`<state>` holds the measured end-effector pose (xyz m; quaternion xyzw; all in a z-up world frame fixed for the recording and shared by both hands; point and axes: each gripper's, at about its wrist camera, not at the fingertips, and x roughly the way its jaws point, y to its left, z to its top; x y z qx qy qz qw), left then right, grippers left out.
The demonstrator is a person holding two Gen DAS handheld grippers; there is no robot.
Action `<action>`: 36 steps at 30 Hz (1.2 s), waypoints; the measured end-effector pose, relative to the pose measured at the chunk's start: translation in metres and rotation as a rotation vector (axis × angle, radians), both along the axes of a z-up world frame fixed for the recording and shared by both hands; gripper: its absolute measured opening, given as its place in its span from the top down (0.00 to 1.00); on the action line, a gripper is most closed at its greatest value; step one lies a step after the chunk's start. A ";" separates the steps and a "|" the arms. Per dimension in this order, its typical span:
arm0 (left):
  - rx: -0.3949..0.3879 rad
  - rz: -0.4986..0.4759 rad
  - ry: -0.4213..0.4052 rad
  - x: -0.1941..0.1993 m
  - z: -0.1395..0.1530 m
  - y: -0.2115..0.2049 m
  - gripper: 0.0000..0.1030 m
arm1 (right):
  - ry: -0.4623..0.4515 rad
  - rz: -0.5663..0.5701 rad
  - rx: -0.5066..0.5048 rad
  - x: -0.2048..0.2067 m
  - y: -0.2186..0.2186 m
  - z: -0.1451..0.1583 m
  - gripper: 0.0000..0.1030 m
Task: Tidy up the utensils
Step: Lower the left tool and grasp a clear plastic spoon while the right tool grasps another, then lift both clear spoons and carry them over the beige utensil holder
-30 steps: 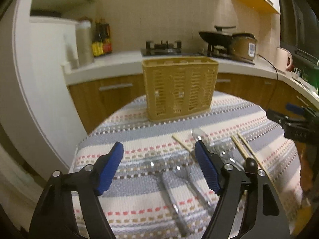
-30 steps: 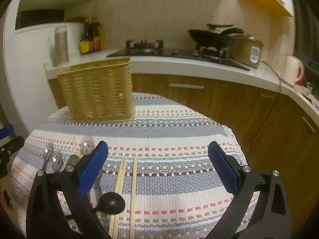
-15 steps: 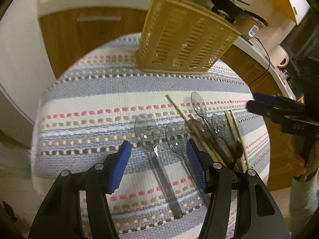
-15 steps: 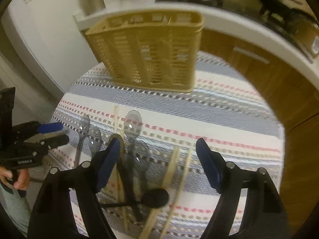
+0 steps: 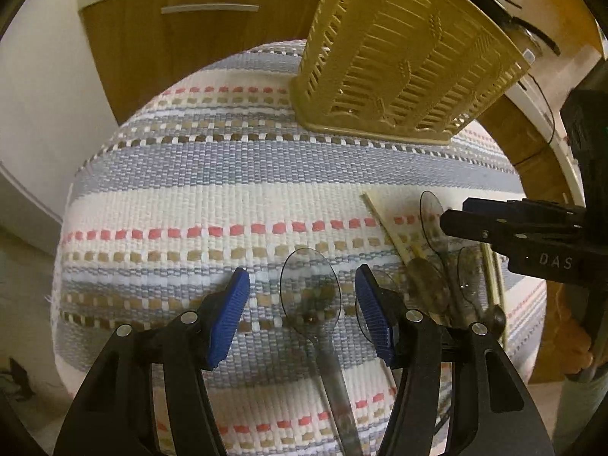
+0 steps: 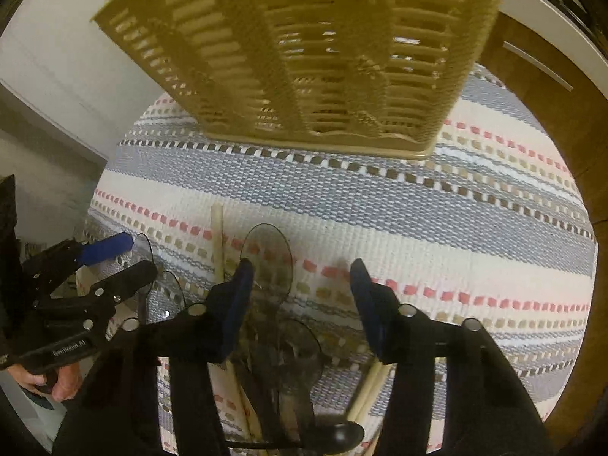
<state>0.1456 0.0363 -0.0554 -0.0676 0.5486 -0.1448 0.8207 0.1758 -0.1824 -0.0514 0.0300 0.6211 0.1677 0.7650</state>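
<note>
Left gripper (image 5: pixel 302 304): jaws apart, straddling bowl of a clear plastic spoon (image 5: pixel 311 296), pads w/o contact on either side; handle runs back under the tool. Looks lined up for a pinch across the spoon, nothing held yet.

Right gripper (image 6: pixel 298 300): jaws closing, not yet pressing on anything; between them a second clear spoon (image 6: pixel 268 254) and more of the utensil pile below, incl. a dark spoon (image 6: pixel 338 435) and pale chopsticks (image 6: pixel 217 235). Which piece is the target: can't tell, too many overlapping.

All utensils lie flat on the striped cloth (image 5: pixel 212 190), on the near side of the yellow slotted basket (image 5: pixel 402 57), well apart from it. Basket stands upright at far edge of cloth, prob. the destination; inside not visible from here. Pile sits betw. the two tools, presumably so each hand takes one piece.
</note>
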 end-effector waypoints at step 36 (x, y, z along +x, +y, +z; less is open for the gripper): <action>0.086 -0.021 -0.265 -0.027 0.044 -0.025 0.70 | -0.300 0.197 0.023 -0.044 0.028 0.037 0.72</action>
